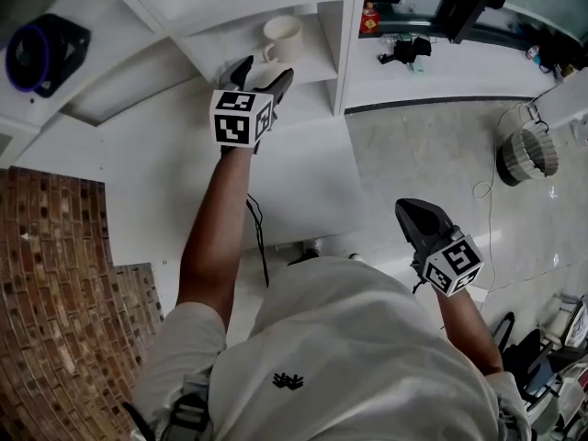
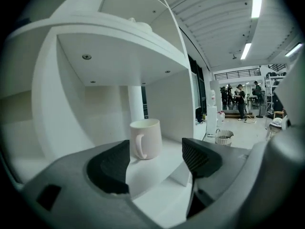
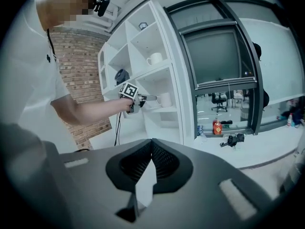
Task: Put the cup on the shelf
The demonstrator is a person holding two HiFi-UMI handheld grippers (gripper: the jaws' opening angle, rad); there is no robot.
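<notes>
A white cup (image 1: 282,37) stands upright on a middle board of the white shelf unit (image 1: 317,79). In the left gripper view the cup (image 2: 146,139) shows its handle toward me, a little past the jaws. My left gripper (image 1: 265,70) is open just in front of the cup without touching it, and nothing lies between its pads (image 2: 156,151). The right gripper view shows the cup (image 3: 165,99) on its board beside the left gripper (image 3: 143,98). My right gripper (image 1: 413,211) hangs low at my right side, shut and empty (image 3: 151,144).
A second white cup (image 3: 155,58) sits one shelf higher. A black round object (image 1: 41,51) lies in the left compartment. A brick wall (image 1: 55,274) is at left. A windowsill holds a red bottle (image 1: 369,21) and a black item (image 1: 404,50). A fan (image 1: 528,152) stands on the floor.
</notes>
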